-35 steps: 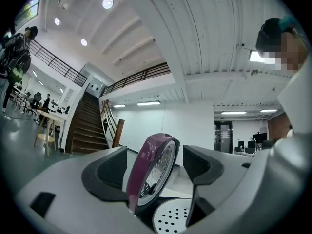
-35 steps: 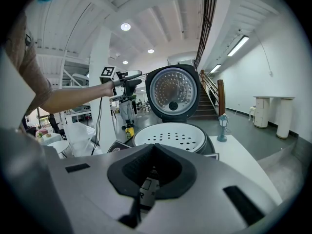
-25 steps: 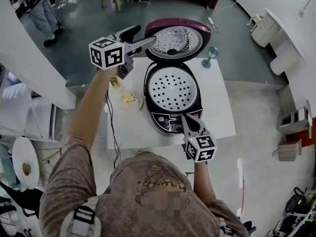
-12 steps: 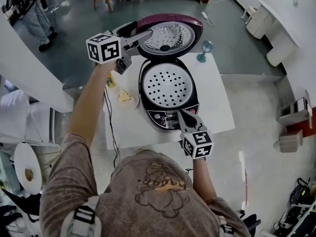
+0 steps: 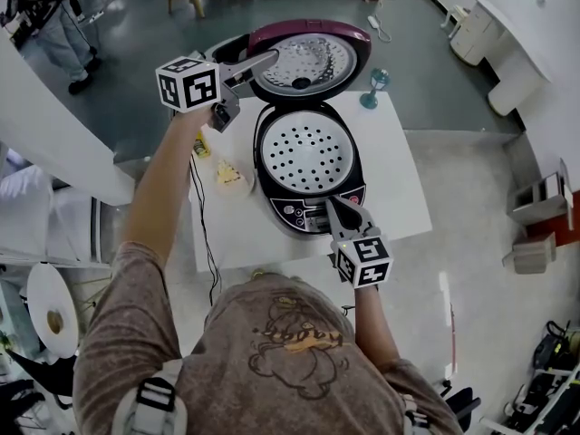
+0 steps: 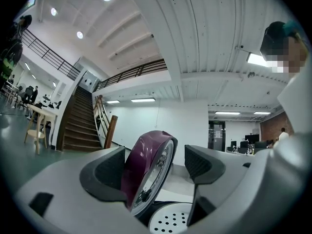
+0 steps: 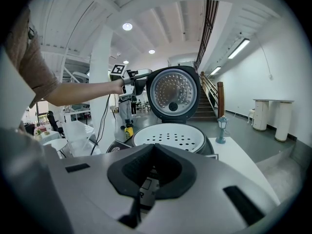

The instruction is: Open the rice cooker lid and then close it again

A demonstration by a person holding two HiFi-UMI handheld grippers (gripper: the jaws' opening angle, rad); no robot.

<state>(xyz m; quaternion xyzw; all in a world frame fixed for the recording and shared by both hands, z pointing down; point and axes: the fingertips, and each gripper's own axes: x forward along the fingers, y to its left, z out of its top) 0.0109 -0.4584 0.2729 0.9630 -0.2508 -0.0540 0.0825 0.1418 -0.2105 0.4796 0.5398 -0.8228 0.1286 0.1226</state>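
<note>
The rice cooker lid [image 5: 308,57] is maroon outside and dimpled silver inside. The tray [image 5: 306,148] is white, dotted with holes, in a black body [image 5: 272,202]. At one o'clock from it on the white table [image 5: 399,198], a small ornament [image 5: 378,87] looks teal, though it shows poorly.

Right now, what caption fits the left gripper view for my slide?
Open left tongs straddle the rim of the raised maroon rice cooker lid, perforated steamer tray below.

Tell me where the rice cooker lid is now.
In the head view, the lid stands open behind the rice cooker, its left rim between the open jaws of the left gripper.
</note>
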